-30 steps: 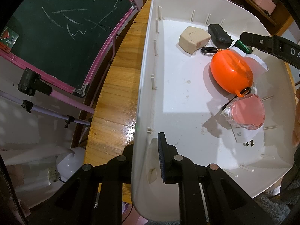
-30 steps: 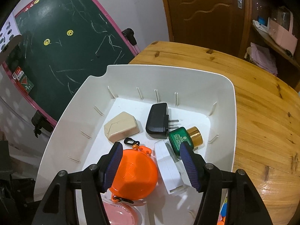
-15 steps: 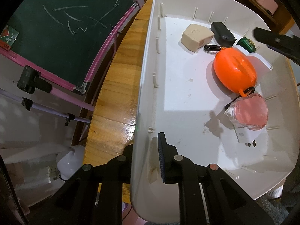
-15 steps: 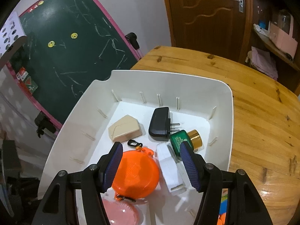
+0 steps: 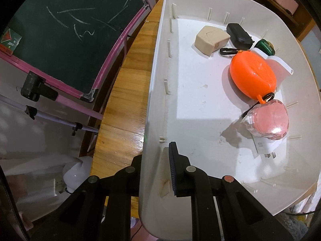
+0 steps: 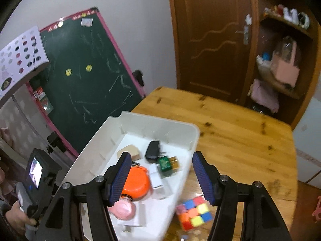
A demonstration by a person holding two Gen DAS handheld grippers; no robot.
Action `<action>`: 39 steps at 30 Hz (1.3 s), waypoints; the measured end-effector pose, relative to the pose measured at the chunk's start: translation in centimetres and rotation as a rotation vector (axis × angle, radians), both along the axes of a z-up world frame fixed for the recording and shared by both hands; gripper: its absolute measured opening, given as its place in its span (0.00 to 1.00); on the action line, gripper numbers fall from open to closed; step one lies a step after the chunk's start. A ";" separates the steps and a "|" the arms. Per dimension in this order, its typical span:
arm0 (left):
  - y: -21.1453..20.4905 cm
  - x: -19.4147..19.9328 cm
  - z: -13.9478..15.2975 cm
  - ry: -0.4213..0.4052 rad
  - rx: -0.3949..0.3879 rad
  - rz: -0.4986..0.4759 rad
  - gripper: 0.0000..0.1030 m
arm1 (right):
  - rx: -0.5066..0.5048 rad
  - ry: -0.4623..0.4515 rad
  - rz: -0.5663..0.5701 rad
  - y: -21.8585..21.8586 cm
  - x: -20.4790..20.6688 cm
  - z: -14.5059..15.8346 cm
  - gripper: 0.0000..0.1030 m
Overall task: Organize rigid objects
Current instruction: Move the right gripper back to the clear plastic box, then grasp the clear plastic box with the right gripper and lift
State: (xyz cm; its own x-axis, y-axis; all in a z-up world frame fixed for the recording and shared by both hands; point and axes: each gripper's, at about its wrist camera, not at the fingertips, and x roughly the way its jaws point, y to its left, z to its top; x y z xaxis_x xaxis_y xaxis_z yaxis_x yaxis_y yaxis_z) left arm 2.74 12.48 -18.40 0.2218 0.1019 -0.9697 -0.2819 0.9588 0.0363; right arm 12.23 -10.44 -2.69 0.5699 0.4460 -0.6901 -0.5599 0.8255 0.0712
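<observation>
**Bin pinned by one wall, cube waiting outside**

Here's the white bin, sitting on the wooden table with its long axis running away from the left camera toward the door end of the room, open side up. Inside, strung along the right-hand wall: a beige block and a black adapter at the far end, a green jar lying on its side, then the orange round case with its carabiner end pointing to the far wall, and nearest, a pink wrapped disc resting on a white plug whose prongs point toward the near wall.

The left gripper is clamped across the bin's near-left wall, one finger inside, one outside, closed onto the plastic. The right gripper hangs above the bin, fingers spread wide, nothing between them. Just outside the bin's near corner lies a colour cube, tilted on the table — the likely next pick, I'd say.

Now the risks. That one-wall pinch is near a corner; a pull or lift there could tip the bin and send the orange case and jar rolling. The right view is smeared with motion, so a fast descent could clip the rim instead of the cube. And the cube sits close against the bin, leaving little room for the inner finger.
</observation>
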 end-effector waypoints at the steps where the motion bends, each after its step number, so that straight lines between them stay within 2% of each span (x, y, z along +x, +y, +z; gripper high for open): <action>1: 0.0 0.0 0.0 0.000 0.000 0.001 0.15 | 0.003 -0.013 -0.009 -0.7 -0.2 0.5 0.62; 2: -0.1 0.0 0.0 0.001 0.000 0.001 0.15 | 0.009 -0.035 -0.020 -1.7 -0.5 1.1 0.62; 4: -0.1 0.0 0.0 0.001 0.001 0.001 0.15 | 0.004 -0.062 -0.040 -3.0 -0.9 1.7 0.71; 6: -0.1 0.0 0.0 0.001 0.003 0.000 0.15 | -0.010 -0.094 -0.069 -4.6 -1.4 1.9 0.75; 11: -0.1 0.1 0.0 0.007 0.005 0.003 0.15 | -0.072 -0.091 -0.088 -6.7 -2.3 0.0 0.75; 15: -0.2 0.2 0.0 0.011 0.007 0.006 0.15 | -0.168 -0.059 -0.085 -7.4 -3.2 -3.3 0.75; 22: -0.3 0.3 -0.1 0.024 0.015 0.009 0.15 | -0.256 0.037 -0.070 -8.0 -4.9 -9.2 0.75; 30: -0.4 0.4 -0.2 0.031 0.023 0.012 0.15 | -0.284 0.154 -0.063 -7.9 -4.3 -14.5 0.75; 39: -0.4 0.4 -0.2 0.039 0.029 0.012 0.15 | -0.286 0.192 -0.045 -6.8 -4.0 -16.5 0.75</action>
